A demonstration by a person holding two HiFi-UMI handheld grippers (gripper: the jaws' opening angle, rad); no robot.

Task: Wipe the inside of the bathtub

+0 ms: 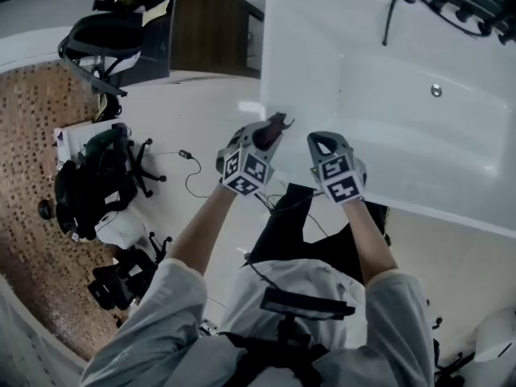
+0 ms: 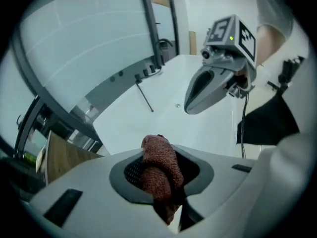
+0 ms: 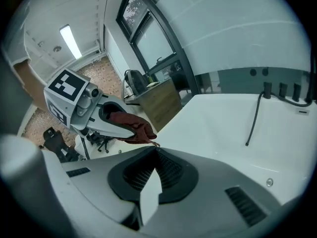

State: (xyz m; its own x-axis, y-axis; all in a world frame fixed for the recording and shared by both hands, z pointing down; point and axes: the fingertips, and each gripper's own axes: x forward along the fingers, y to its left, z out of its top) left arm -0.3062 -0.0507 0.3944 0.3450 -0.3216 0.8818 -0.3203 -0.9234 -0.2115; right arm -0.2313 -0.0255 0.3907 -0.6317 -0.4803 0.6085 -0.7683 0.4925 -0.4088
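The white bathtub (image 1: 379, 71) fills the upper right of the head view, and both grippers hover over its near left rim. My left gripper (image 1: 272, 129) is shut on a dark red cloth (image 1: 279, 122). In the left gripper view the cloth (image 2: 158, 165) is bunched between the jaws and hangs over them, with the tub's inside (image 2: 148, 125) beyond. My right gripper (image 1: 322, 141) is beside it on the right, jaws shut on nothing (image 3: 154, 151). The right gripper view also shows the left gripper's cloth (image 3: 132, 125).
A dark shower hose (image 1: 393, 14) and taps (image 1: 451, 10) sit at the tub's far end, and a round metal fitting (image 1: 436, 90) is on its wall. A wooden cabinet (image 1: 210, 22) stands left of the tub. Office chairs and gear (image 1: 101, 176) crowd the floor at left.
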